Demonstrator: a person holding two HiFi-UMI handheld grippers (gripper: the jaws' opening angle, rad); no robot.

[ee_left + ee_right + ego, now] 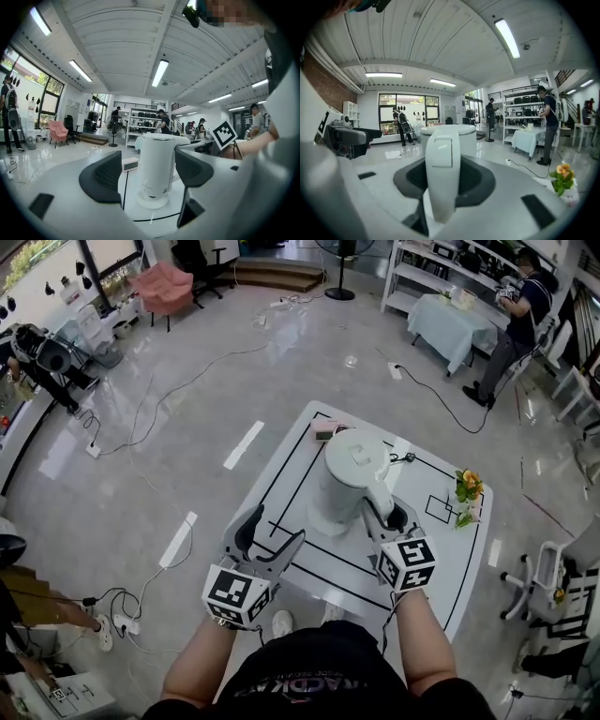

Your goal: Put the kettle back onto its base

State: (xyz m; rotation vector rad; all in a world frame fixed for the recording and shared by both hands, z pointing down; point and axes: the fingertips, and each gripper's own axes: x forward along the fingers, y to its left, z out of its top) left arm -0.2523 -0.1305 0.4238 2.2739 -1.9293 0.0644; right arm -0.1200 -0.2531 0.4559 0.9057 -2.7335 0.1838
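Note:
A white electric kettle [349,472] stands upright over its round white base [152,202] in the middle of the table; I cannot tell whether it rests fully on the base. My right gripper [382,512] is shut on the kettle's handle [443,173], with a dark pad on either side of it. In the right gripper view the kettle body [471,136] rises just beyond the handle. My left gripper [267,538] is open with nothing between its jaws, a little to the near left of the kettle. The left gripper view shows the kettle [157,164] ahead, between the two pads.
The white table [441,549] carries black marking lines. A small digital timer [325,434] with a cable lies behind the kettle. A potted flower [466,493] stands at the table's right edge. Cables run over the floor, and white chairs [553,577] stand to the right.

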